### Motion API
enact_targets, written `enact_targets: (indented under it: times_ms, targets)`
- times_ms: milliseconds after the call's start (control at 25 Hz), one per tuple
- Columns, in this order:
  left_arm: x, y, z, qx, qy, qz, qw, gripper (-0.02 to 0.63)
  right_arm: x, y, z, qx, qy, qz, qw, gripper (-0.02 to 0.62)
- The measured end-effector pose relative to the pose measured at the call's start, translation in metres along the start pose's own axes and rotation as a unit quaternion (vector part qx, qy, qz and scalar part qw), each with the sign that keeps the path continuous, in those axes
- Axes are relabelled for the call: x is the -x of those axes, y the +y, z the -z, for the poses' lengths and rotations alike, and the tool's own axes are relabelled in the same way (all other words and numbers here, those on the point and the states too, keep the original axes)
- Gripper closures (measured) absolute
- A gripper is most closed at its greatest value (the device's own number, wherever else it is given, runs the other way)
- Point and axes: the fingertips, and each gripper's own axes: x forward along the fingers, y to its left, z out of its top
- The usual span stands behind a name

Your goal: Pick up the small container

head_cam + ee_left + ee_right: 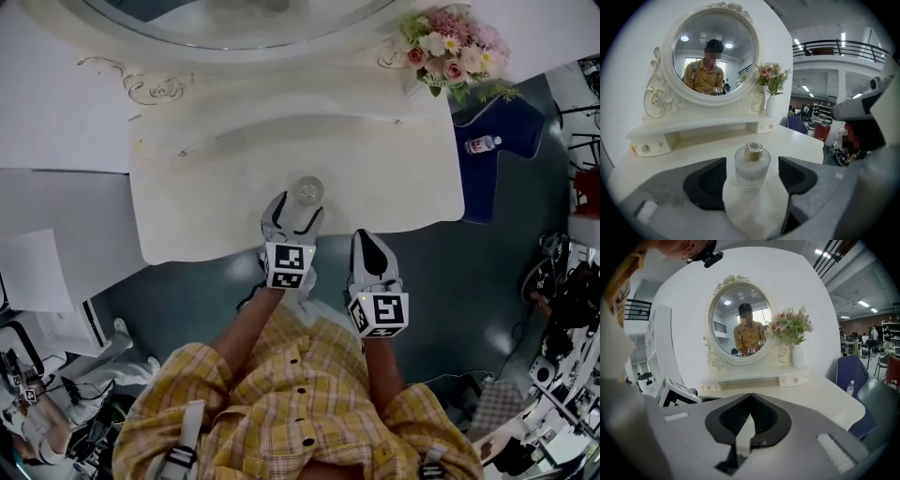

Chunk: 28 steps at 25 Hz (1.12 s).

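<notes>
Small container (752, 166), gold-capped, stands untouched between the parted jaws of the left gripper (295, 214), while the right gripper (750, 397) has its jaws closed, empty.

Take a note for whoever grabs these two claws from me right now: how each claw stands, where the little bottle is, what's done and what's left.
Left claw: open, one jaw on each side of the small glass bottle, pads clear of it.
Right claw: shut, empty, held just off the front edge of the dressing table.
Bottle: upright, gold cap on, standing on the table near its front edge.
Done: left claw lined up around the bottle.
Left: close on the bottle, then lift it.
</notes>
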Motion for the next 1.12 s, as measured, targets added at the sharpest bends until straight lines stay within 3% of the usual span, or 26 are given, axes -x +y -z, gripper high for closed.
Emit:
enact_targets:
  times_ms: [480,1120]
  targets:
    - [-0.041,-0.002,0.015,-0.009,0.02,0.004,0.9997,0.224,-0.003,-0.006,0.006,0.007,0.011,0.001,1.0,0.592]
    - [-0.075,0.005,0.029,-0.005,0.044,-0.015,0.9989,0.221,-0.001,-0.011,0.02,0.005,0.031,0.011,0.999,0.592]
